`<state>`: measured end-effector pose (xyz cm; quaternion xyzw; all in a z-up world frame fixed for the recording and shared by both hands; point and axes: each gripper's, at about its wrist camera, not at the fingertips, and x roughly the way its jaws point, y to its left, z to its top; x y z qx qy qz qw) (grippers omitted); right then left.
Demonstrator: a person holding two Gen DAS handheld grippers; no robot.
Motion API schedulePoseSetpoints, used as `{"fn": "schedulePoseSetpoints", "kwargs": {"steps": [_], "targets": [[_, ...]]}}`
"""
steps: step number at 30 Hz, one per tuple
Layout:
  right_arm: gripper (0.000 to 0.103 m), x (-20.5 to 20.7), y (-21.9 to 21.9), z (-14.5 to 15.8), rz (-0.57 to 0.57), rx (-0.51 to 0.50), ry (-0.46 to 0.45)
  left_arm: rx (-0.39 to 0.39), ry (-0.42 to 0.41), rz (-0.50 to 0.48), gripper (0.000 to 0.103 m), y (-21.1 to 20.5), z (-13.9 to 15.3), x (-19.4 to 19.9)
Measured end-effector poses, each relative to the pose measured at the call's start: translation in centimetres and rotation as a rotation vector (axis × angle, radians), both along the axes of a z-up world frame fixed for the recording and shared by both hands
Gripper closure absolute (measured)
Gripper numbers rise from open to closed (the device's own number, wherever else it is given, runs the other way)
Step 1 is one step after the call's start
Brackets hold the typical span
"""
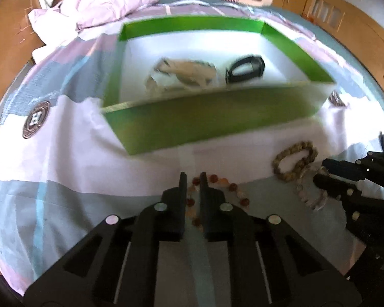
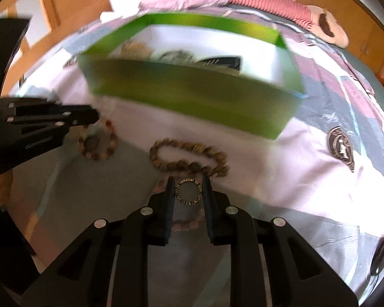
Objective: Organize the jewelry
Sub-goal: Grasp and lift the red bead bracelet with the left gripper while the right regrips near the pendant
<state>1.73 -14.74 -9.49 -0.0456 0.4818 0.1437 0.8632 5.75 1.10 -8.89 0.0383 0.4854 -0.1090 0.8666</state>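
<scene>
We see a green box (image 1: 210, 117) standing on a bed (image 1: 64, 153) covered with a patchwork sheet, and inside it lie a pale bracelet (image 1: 181, 74) and a black band (image 1: 245, 70). Our left gripper (image 1: 192, 176) is down at the sheet with its fingers (image 1: 183, 184) drawn close around the far side of a reddish bead bracelet (image 1: 225, 189), nearly clenched; whether it truly pinches the beads we cannot tell. To the right lies a brown bead bracelet (image 1: 294, 161), touching a clear bead bracelet (image 1: 309, 192). Our right gripper (image 2: 187, 183) holds a small dark ring (image 2: 187, 191) between its fingers (image 2: 207, 192), just on the near side of the brown bead bracelet. A round badge (image 1: 35, 119) is printed on the sheet to the left of the box.
</scene>
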Motion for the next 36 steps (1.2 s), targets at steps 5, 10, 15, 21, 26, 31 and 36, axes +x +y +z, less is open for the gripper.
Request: {"fn": "schedulePoseSetpoints", "kwargs": {"steps": [5, 10, 15, 21, 26, 31, 36], "targets": [[0.082, 0.3, -2.6, 1.4, -0.079, 0.054, -0.036, -0.067, -0.059, 0.052, 0.095, 2.1, 2.6, 0.0], [0.082, 0.6, -3.0, 1.1, -0.093, 0.036, -0.019, -0.055, -0.029, 0.057, 0.094, 2.3, 2.3, 0.4], [0.082, 1.1, -2.8, 0.4, -0.105, 0.016, 0.001, 0.018, 0.005, 0.003, 0.068, 0.5, 0.4, 0.2], [0.082, 1.4, -2.9, -0.9, -0.113, -0.011, 0.059, 0.167, 0.035, -0.052, 0.062, -2.0, -2.7, 0.3], [0.081, 1.2, -2.9, -1.5, -0.116, -0.027, 0.084, 0.103, 0.059, -0.047, 0.094, -1.4, -2.2, 0.5], [0.073, 0.8, -2.5, -1.4, -0.095, -0.031, 0.083, 0.042, 0.058, 0.002, 0.095, 0.1, -1.1, 0.6], [0.072, 0.7, -2.4, -1.3, -0.092, -0.025, 0.078, -0.040, 0.021, 0.029, 0.095, 1.6, 1.2, 0.2]]}}
